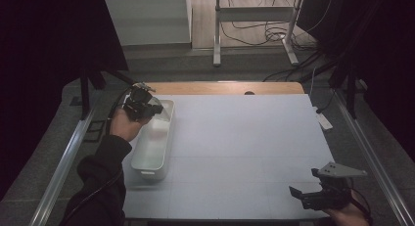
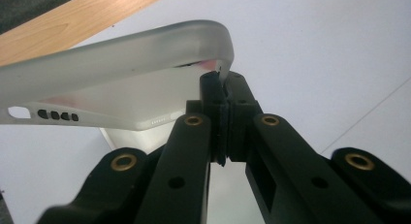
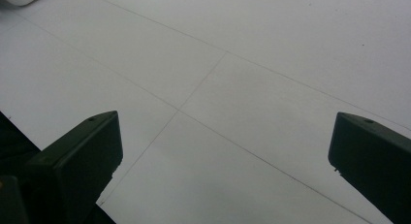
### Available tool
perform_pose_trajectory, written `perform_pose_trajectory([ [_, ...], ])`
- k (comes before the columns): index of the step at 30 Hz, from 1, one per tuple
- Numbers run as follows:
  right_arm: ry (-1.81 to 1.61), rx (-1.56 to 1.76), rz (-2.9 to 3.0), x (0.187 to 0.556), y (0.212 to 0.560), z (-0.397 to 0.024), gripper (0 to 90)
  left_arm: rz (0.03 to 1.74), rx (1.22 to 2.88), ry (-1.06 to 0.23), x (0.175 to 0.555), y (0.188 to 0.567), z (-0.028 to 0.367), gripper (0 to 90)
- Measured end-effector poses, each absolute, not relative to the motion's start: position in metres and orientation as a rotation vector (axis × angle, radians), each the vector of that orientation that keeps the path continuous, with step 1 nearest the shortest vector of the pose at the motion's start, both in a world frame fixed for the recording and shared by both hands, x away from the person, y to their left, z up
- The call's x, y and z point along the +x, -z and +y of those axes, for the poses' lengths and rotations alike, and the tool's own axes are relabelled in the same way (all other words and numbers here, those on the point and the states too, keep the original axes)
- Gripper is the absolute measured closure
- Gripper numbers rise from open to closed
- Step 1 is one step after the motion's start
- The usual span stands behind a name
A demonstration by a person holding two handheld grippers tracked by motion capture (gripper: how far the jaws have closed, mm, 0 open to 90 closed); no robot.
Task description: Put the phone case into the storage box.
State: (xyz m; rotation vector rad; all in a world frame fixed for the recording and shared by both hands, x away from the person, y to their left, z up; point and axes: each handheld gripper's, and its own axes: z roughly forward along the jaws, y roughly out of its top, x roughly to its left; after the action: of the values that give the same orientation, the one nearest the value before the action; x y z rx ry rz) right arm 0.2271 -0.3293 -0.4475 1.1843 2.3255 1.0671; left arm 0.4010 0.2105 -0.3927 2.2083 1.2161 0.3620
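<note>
A clear, frosted phone case (image 2: 121, 54) with small speaker holes along one edge hangs in the air, and my left gripper (image 2: 220, 83) is shut on its corner rim. In the high view the left gripper (image 1: 143, 106) holds the case (image 1: 164, 114) over the far end of a long white tray (image 1: 151, 171) at the table's left. My right gripper (image 1: 299, 194) stands open, low over the near right corner of the white mat. Between its two jaws, the right gripper (image 3: 225, 136) has nothing but bare mat.
The white mat (image 1: 244, 138) covers most of the table, with a strip of wood (image 1: 220, 87) showing along the far edge. Metal rails (image 1: 68, 157) run down both sides. A stand and cables (image 1: 254, 35) lie on the floor beyond.
</note>
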Motion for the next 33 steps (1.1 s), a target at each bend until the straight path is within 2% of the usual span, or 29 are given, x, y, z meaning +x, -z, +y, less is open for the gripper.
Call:
perform_pose_trajectory([
  [33,-1.046,1.17,2.353,0.228,0.448,-0.327,0.0,1.331,2.226,-0.351,0.433,0.433,0.202,88.6],
])
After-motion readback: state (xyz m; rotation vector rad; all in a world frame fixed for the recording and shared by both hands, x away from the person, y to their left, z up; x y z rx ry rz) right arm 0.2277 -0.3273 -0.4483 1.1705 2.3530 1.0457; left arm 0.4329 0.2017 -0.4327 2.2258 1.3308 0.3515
